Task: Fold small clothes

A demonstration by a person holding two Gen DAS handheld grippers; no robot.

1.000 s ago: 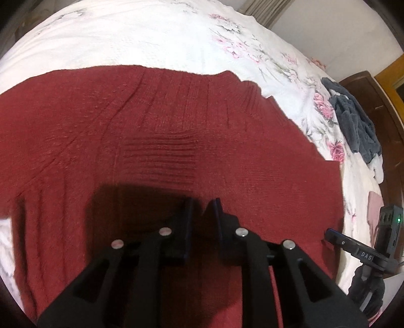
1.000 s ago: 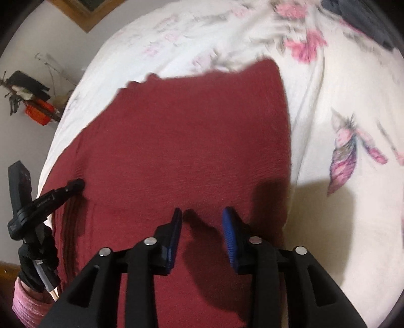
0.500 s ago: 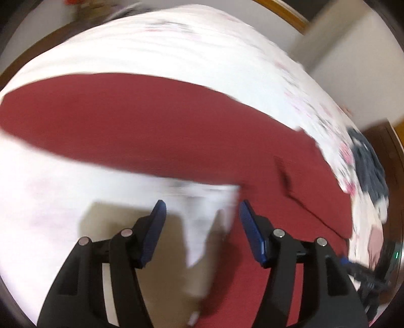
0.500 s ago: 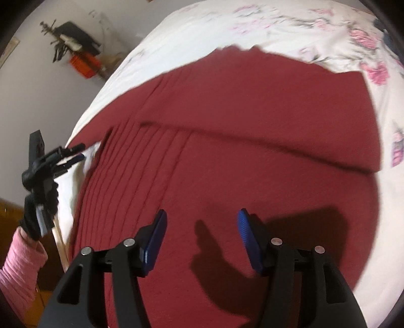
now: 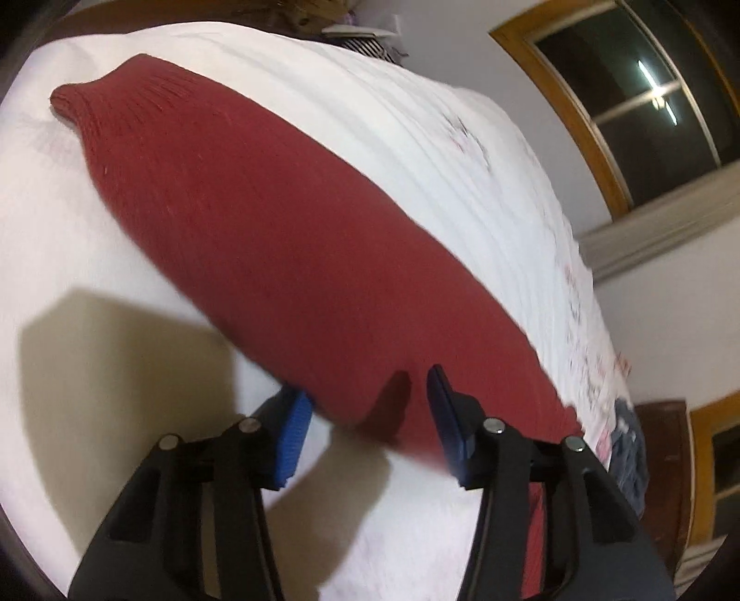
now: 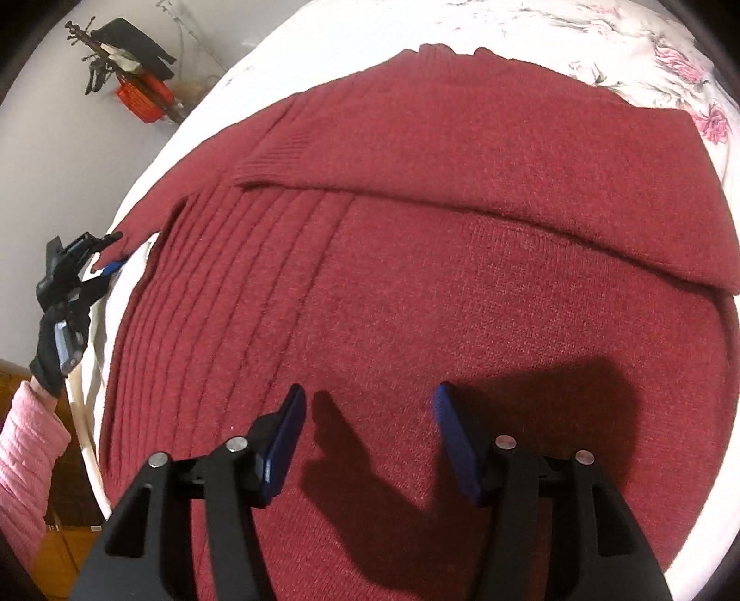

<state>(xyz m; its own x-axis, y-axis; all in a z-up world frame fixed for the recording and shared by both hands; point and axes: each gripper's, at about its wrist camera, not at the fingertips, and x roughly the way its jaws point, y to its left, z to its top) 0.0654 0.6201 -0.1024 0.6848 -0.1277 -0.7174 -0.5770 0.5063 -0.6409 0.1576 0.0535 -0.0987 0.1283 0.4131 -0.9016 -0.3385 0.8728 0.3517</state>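
Note:
A dark red knitted sweater point(image 6: 462, 277) lies flat on a bed with a white floral sheet point(image 6: 601, 27). One sleeve point(image 6: 462, 175) is folded across its upper body. My right gripper point(image 6: 367, 434) hovers open over the sweater's lower body, nothing between its blue pads. In the left wrist view a long red stretch of the sweater point(image 5: 277, 231) runs away from me, and its near edge sits between the spread fingers of my open left gripper point(image 5: 367, 411). The right wrist view shows the left gripper point(image 6: 108, 252) at the sweater's left tip.
A black-gloved hand point(image 6: 51, 360) with a pink sleeve point(image 6: 23, 462) holds the left gripper beside the bed's edge. A dark blue garment point(image 5: 629, 448) lies at the far end of the bed near wooden furniture point(image 5: 666, 462). A window point(image 5: 647, 92) and a red crate point(image 6: 143, 101) are by the walls.
The left gripper went from shut over the sweater's middle to open and swung out to its left edge. The right gripper opened wider and now sits over the body.

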